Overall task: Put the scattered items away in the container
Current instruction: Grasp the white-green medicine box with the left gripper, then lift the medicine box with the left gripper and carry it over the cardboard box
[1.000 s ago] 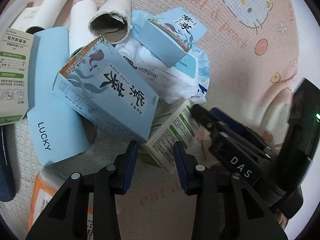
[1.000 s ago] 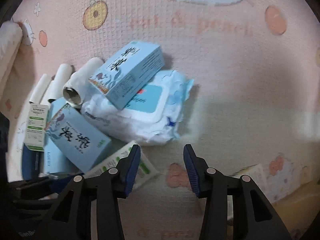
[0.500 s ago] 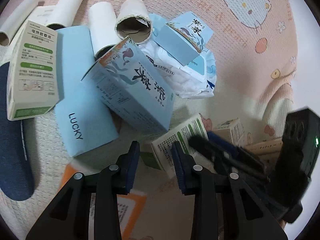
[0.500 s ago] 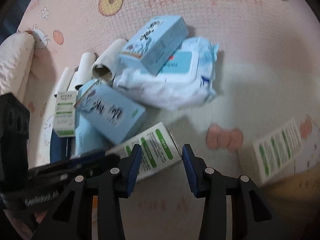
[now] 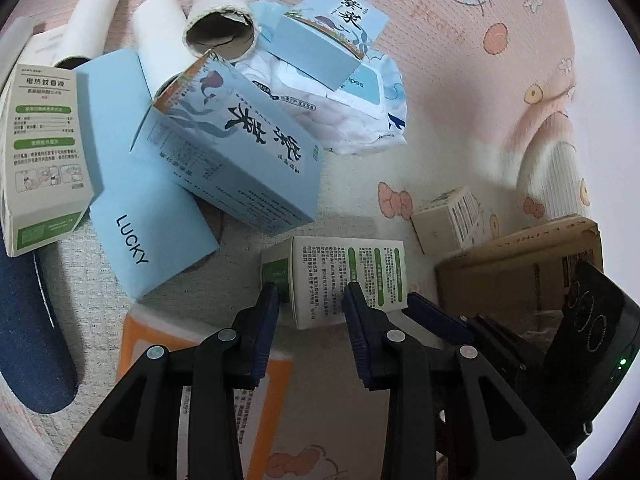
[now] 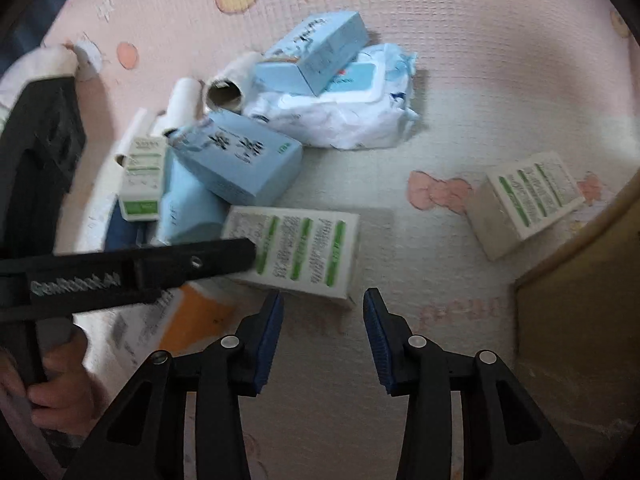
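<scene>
Left wrist view: the left tongs (image 5: 310, 312) stand apart, their blue pads on either side of the near end of a white box with green labels (image 5: 348, 276); whether the pads press on it cannot be told. This box lies flat on the pink cartoon-print mat (image 5: 460, 92). Beyond it is a heap: a large blue box with black script (image 5: 236, 148), a smaller blue box (image 5: 328, 40) resting on a white pack of wipes (image 5: 360, 120), three cardboard tubes (image 5: 220, 20), a blue sleeve marked LUCKY (image 5: 140, 208) and a white-and-green carton (image 5: 40, 152). An orange-and-white box (image 5: 168, 336) lies under the left pad. At right, a brown cardboard box (image 5: 520, 272) sits beside a small white carton (image 5: 452, 220).

Right wrist view: the right tongs (image 6: 324, 336) stand apart with nothing between the pads, hovering just short of the same white box (image 6: 304, 248). A second white-and-green carton (image 6: 524, 200) lies tilted near the cardboard box's edge (image 6: 572, 312). A hand (image 6: 60, 376) grips the left tool at lower left.
</scene>
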